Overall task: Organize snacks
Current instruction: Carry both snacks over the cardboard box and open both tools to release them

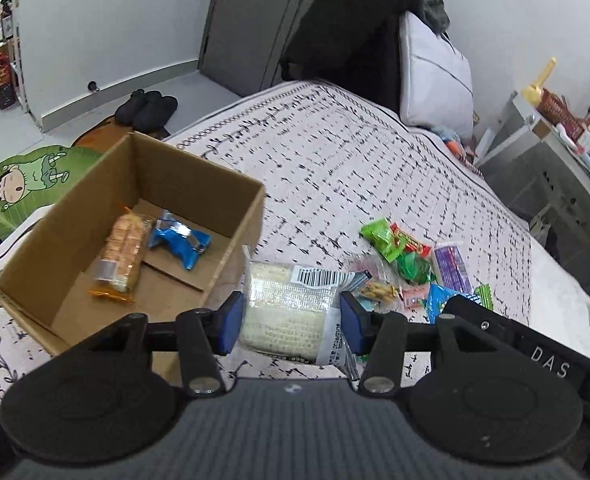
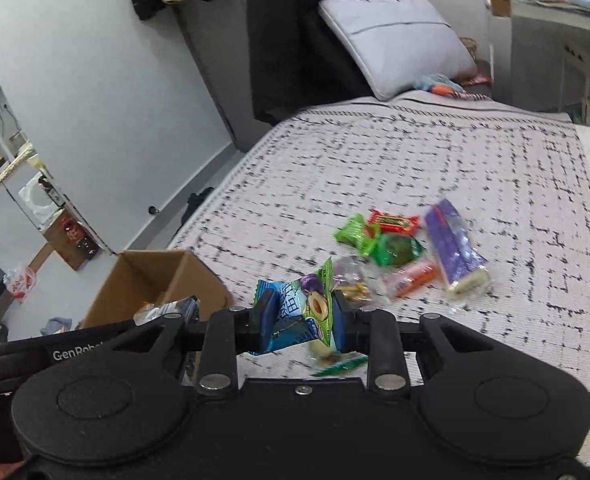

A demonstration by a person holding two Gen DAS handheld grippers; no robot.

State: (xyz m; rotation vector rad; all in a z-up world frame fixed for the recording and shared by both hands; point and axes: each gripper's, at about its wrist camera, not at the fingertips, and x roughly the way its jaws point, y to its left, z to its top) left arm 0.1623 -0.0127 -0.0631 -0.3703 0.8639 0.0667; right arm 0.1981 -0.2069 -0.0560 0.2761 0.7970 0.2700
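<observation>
Left wrist view: the left gripper (image 1: 291, 322) has its blue pads pressed to both sides of a clear-wrapped pale rice-cracker packet with a barcode label (image 1: 285, 312) — closed on it, held just right of the open brown cardboard box (image 1: 199, 196). Inside the box lie an orange-trimmed clear pack of round biscuits (image 1: 120, 256) and, beside it, a crumpled blue foil wrapper (image 1: 181, 242). The box rests on the white bedspread with black dashes (image 1: 355, 152).

Right wrist view: the right gripper (image 2: 301, 316) is clamped on a blue and green plum-candy sachet (image 2: 307, 308), to the right of the box. Farther right of the box a loose pile lies on the bedspread — green sachets (image 2: 359, 234), a red wrapped bar (image 2: 393, 221), a pink-orange stick (image 2: 413, 278) and a long purple-wrapped roll (image 2: 453, 246). Beyond, a grey pillow (image 2: 395, 36) leans at the far end.
</observation>
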